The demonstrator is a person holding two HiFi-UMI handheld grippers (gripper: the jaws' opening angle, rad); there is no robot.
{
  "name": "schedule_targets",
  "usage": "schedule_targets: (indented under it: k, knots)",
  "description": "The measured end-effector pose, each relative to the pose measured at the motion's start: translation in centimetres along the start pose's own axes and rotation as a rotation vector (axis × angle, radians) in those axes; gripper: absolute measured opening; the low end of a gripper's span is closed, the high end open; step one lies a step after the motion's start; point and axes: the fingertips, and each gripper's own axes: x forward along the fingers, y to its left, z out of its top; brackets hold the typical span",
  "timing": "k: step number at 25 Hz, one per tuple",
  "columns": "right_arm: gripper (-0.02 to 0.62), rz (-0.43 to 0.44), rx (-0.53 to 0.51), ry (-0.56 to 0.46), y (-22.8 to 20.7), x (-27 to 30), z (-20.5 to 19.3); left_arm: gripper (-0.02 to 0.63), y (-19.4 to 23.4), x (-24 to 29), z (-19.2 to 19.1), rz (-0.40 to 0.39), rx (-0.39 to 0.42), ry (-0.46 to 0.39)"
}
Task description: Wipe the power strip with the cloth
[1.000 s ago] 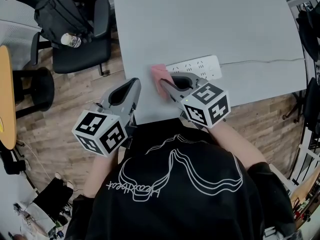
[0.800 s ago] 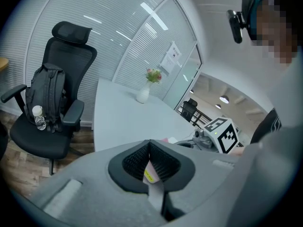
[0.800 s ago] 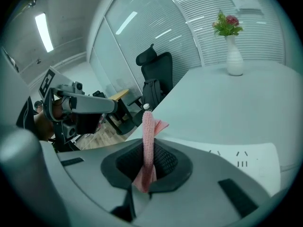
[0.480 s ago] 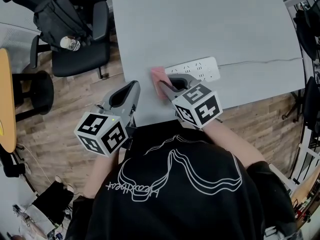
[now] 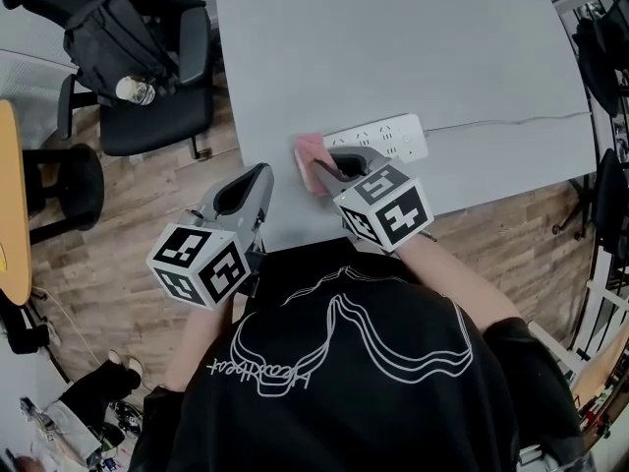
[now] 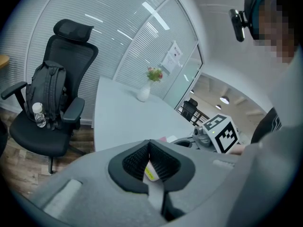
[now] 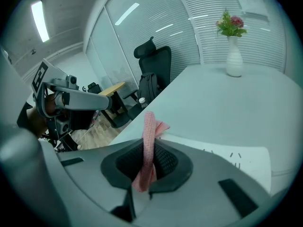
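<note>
The strip (image 5: 388,136) lies near the front edge of the tabletop (image 5: 413,37). Its left end is covered by the cloth (image 5: 311,155) and by the right claw (image 5: 324,168), so only its middle and right part show from the head. In the right gripper view the claw's own body cuts off the near side of the strip (image 7: 227,157). The cable (image 5: 511,121) runs right from the strip and passes out of sight at the tabletop's edge.

The right claw (image 7: 147,150) is closed on the pink cloth (image 7: 149,126), which stands up between the jaws as a folded band with a loose corner beyond it. The cloth seems to rest against the strip's left end, though no view shows the contact plainly. The left claw (image 5: 263,175) sits at the tabletop's front edge, well left of the cloth. In its own view the left claw (image 6: 149,148) has its jaws pressed together with nothing held. Both hands are hidden under the marker cubes.

Since a second ago the right claw's cube has drawn slightly left and toward the strip, while the cloth stays at the same end. The left claw has barely shifted.
</note>
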Motion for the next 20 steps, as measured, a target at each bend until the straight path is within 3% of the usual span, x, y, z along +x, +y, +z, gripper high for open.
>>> schedule_targets:
  k: [20]
  knots:
    - [0.044, -0.137, 0.083, -0.018, -5.7, -4.1, -2.1, 0.012, -1.3, 1.8, -0.5, -0.045, 0.001, 0.017]
